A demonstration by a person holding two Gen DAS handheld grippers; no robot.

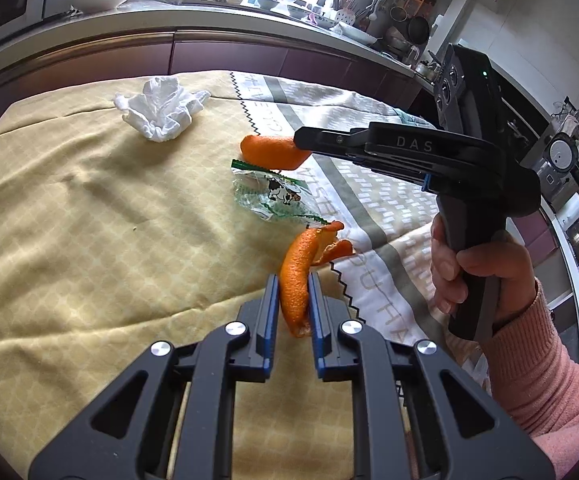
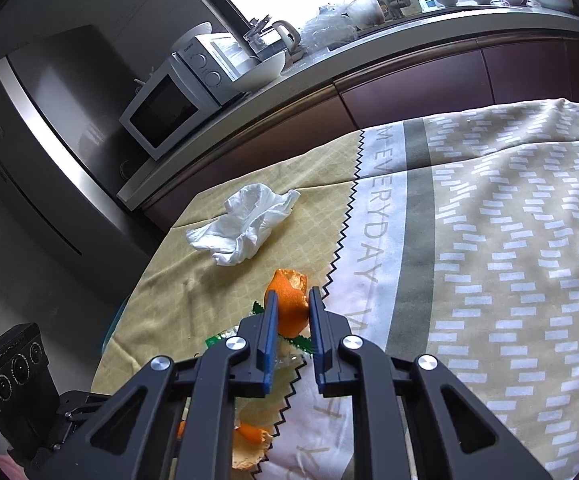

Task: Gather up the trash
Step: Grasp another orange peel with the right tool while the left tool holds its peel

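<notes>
Two grippers each held a piece of orange peel over a cloth-covered table (image 1: pixel 69 208) as the trash collection went on. The left gripper (image 1: pixel 294 300) was closed on a long curled strip of orange peel (image 1: pixel 295 276), its blue-padded fingers (image 1: pixel 271 304) pressing both sides of the strip near the lower end, while the torn upper end stood free above the cloth. The right gripper (image 2: pixel 293 308) was clamped on a second, rounder piece of orange peel (image 2: pixel 288 300), pinched near the fingertips.

Between the two peels a clear candy wrapper (image 1: pixel 273 196) with a cow print lay flat on the tablecloth, and a crumpled white tissue (image 1: pixel 161 110) sat well apart from it, nearer the table's far edge. No bin or bag was visible in either view.

Doing the step well appeared to call for steady squeeze pressure on both peels during the carry, since each was thin and curved and could slip or tear. The long strip, held low, seemed the likelier to swing. Lifting clear before moving sideways would probably keep the wrapper from being dragged along.
</notes>
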